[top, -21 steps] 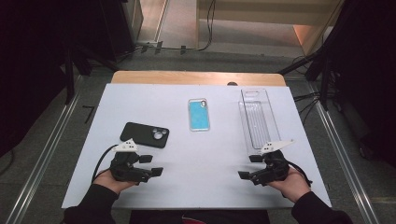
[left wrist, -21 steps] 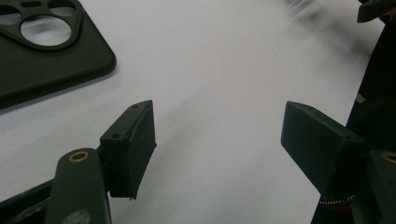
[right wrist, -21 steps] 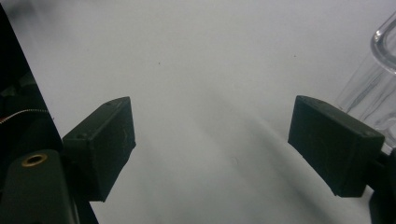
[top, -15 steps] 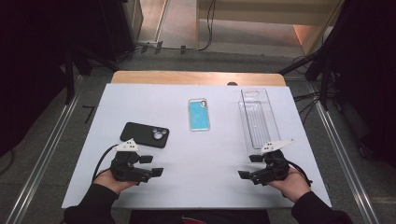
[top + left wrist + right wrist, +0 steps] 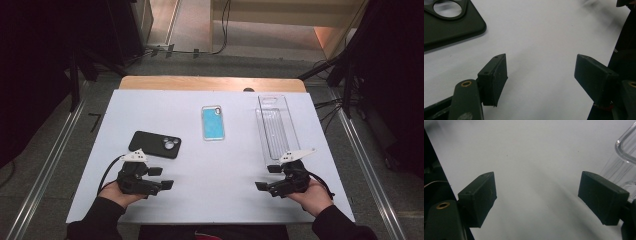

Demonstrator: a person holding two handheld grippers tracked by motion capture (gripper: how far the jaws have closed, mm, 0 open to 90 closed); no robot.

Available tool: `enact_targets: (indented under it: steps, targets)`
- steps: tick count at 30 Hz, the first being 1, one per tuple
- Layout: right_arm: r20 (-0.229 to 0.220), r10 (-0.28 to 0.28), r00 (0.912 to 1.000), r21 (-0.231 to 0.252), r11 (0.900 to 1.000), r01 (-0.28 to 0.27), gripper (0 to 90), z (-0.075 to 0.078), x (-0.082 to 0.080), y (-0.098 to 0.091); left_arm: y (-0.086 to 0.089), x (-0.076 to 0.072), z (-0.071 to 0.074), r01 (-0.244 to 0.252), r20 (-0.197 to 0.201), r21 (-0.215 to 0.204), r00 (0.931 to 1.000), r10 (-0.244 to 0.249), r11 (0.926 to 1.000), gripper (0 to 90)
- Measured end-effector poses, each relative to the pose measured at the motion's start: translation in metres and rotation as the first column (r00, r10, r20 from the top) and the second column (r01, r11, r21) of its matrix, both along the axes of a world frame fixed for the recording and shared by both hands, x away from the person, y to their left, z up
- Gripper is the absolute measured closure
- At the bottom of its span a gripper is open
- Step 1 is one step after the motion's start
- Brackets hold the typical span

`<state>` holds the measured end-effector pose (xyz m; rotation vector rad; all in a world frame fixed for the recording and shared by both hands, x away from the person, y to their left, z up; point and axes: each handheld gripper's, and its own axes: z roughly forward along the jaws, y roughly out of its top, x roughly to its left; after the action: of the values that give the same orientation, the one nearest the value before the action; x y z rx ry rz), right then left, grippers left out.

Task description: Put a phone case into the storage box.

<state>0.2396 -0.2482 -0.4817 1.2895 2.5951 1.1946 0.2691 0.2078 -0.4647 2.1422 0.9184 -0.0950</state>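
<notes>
Currently no step is complete. Left gripper [image 5: 161,178] and right gripper [image 5: 267,177] rest released and empty at lower frame. Black case [image 5: 155,144], phone [image 5: 212,122] and clear tray [image 5: 276,127] lie untouched mid-counter [image 5: 210,195].

I am holding my left gripper [image 5: 161,177] at the near left and my right gripper [image 5: 266,177] at the near right, both jaws standing wide apart, gripping nothing, pointing inward.

Matt black case [image 5: 155,144], clear, perhaps plastic tray [image 5: 276,127]
</notes>
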Motion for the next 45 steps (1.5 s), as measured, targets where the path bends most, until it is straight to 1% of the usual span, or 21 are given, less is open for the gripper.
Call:
enact_targets:
  steps: [4, 8, 14, 18, 24, 30, 35, 37, 39, 41, 44, 45]
  targets:
    - [0.0, 0.004, 1.0, -0.006, 1.0, -0.004, 13.3, 0.0, 0.0, 0.001, 0.001, 0.001, 0.0, -0.007, 0.0, -0.005, 1.0, 0.007, 1.0, 26.6]
    - [-0.001, 0.003, 1.0, -0.005, 1.0, -0.003, 13.3, -0.001, 0.0, 0.001, 0.001, 0.001, 0.0, -0.006, -0.004, 0.0, 1.0, 0.006, 1.0, 26.6]
    - [0.011, -0.006, 0.9999, -0.005, 1.0, 0.006, 13.3, 0.0, 0.001, 0.001, 0.001, 0.002, 0.0, -0.017, -0.007, -0.001, 0.9998, 0.017, 0.9999, 26.6]
    - [0.018, -0.004, 0.9998, -0.011, 0.9999, 0.004, 13.3, -0.001, 0.001, 0.001, 0.001, 0.002, 0.0, -0.013, -0.006, 0.003, 0.9999, 0.013, 0.9999, 26.7]
    - [0.015, -0.003, 0.9999, -0.014, 0.9999, 0.003, 13.3, -0.001, 0.002, 0.002, 0.002, 0.002, 0.0, -0.017, -0.006, 0.004, 0.9998, 0.017, 0.9999, 26.7]
    - [0.018, 0.01, 0.9998, -0.019, 0.9998, -0.009, 13.3, -0.001, 0.003, 0.005, 0.003, 0.003, -0.001, -0.024, -0.019, 0.003, 0.9995, 0.024, 0.9997, 27.0]
    - [0.016, 0.012, 0.9998, -0.018, 0.9998, -0.011, 13.3, 0.0, 0.004, 0.007, 0.003, 0.004, 0.0, -0.025, -0.012, 0.002, 0.9996, 0.025, 0.9997, 27.0]
    - [0.013, 0.016, 0.9998, -0.014, 0.9998, -0.015, 13.3, 0.002, 0.005, 0.009, 0.003, 0.004, 0.001, -0.031, -0.011, -0.005, 0.9995, 0.031, 0.9995, 27.0]
    - [0.022, 0.021, 0.9995, -0.003, 0.9998, -0.021, 13.3, 0.006, 0.006, 0.011, 0.004, 0.004, 0.001, -0.032, -0.009, -0.006, 0.9994, 0.032, 0.9995, 27.1]
    - [0.018, 0.037, 0.9992, 0.002, 0.9993, -0.037, 13.3, 0.008, 0.007, 0.016, 0.004, 0.004, 0.001, -0.033, -0.013, -0.011, 0.9994, 0.033, 0.9994, 27.1]
    - [0.01, 0.041, 0.9991, 0.009, 0.9991, -0.042, 13.3, 0.01, 0.007, 0.019, 0.004, 0.004, 0.002, -0.034, -0.012, -0.015, 0.9993, 0.034, 0.9993, 27.1]
    - [0.01, 0.041, 0.9991, 0.019, 0.999, -0.041, 13.3, 0.012, 0.008, 0.02, 0.004, 0.004, 0.002, -0.035, -0.012, -0.016, 0.9993, 0.035, 0.9993, 27.0]
